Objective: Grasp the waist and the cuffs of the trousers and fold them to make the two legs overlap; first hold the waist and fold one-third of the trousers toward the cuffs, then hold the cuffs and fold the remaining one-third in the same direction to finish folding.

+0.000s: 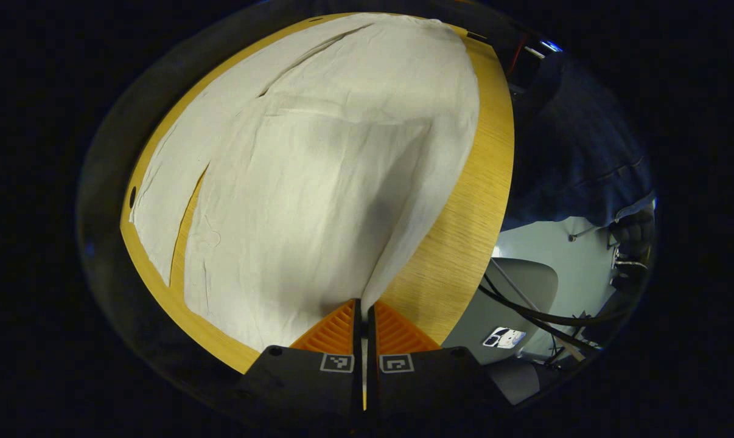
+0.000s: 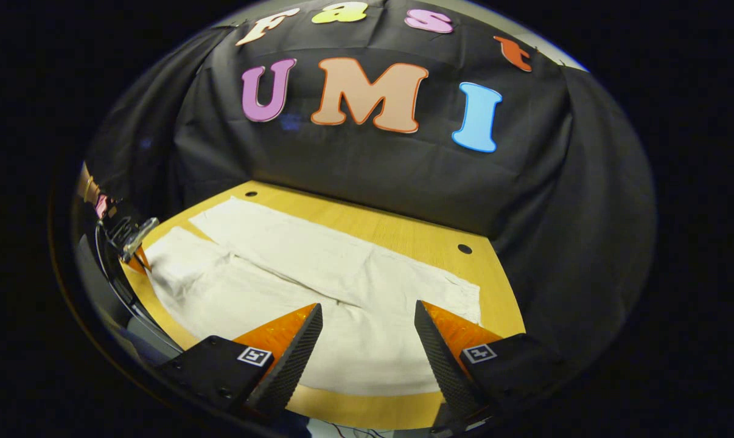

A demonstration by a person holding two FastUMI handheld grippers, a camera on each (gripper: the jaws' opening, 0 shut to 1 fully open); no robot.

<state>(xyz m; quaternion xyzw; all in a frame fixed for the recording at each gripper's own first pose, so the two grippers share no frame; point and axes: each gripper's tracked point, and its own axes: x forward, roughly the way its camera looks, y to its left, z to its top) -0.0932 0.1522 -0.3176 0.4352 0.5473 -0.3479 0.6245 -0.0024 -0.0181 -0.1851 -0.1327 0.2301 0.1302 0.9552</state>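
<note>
Left gripper jaws pinch soft, limp trousers at an edge; right gripper jaws gape above.

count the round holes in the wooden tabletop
3. In the right gripper view, one hole is at the far left corner and one at the far right. The left gripper view shows another beside the trousers; others may be hidden.

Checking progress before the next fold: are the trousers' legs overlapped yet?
No, still spread: the trousers show two legs side by side with a gap between them on the wooden table.
</note>
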